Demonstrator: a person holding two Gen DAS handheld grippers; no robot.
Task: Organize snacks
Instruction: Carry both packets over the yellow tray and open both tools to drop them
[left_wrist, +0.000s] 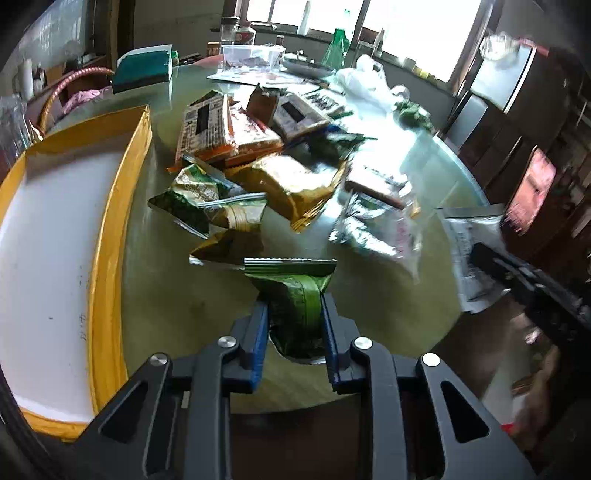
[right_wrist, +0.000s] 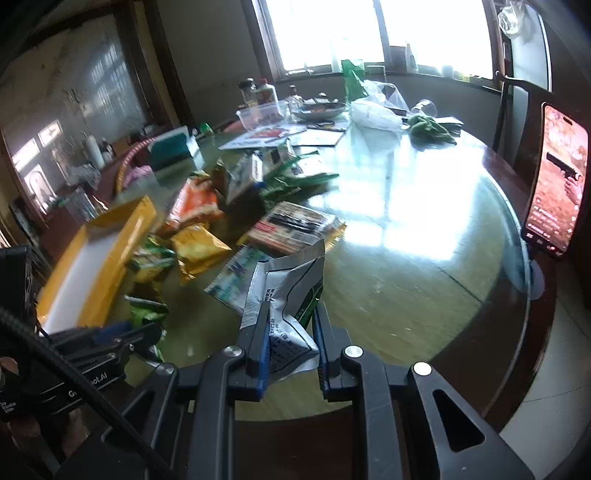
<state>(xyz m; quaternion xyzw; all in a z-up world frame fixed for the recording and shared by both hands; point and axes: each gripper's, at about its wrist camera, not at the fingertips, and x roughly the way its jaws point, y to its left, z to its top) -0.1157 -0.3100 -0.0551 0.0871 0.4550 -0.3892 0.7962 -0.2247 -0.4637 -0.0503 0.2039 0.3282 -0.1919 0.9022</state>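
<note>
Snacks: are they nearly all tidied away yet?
No, it has hardly started. The box looks empty. The left claw holds a green packet and the right claw holds a silver packet. The pile on the table remains.

My left gripper (left_wrist: 293, 306) was matt black plastic with blue pads and shiny metal bolts — it pinched a glossy green foil packet (left_wrist: 295, 295). My right gripper (right_wrist: 290, 325) held a crinkled silver foil pouch (right_wrist: 284, 291). The table (right_wrist: 406, 258) wore smooth, reflective glass; the yellow box (left_wrist: 110, 221) looked like matt cardboard.
</note>
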